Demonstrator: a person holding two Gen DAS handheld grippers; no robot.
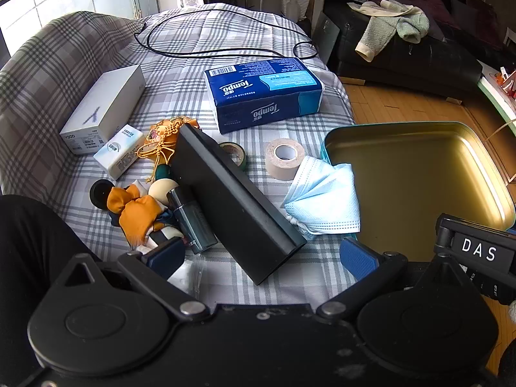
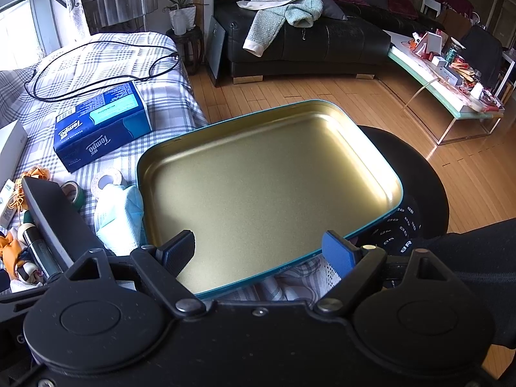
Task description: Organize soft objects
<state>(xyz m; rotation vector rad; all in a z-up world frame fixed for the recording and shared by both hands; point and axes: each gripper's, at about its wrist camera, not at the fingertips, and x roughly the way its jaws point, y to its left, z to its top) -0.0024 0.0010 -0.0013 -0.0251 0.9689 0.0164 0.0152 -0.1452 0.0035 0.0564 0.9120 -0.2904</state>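
Both the left gripper and right gripper stand wide open, holding nothing; face mask lies touching the tin tray at the bed's edge.

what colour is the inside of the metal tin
Matte gold inside the rectangular teal-rimmed metal tin, clearest in the right wrist view.

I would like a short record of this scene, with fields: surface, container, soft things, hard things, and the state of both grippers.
surface: checked bedsheet
container: gold tin tray, nothing in it, at the bed edge
soft things: blue face mask touching the tray's left rim; Tempo tissue pack; orange cloth bow
hard things: black flat box; beige tape roll; white box
left gripper: open, holding nothing
right gripper: open, above the tray's near edge
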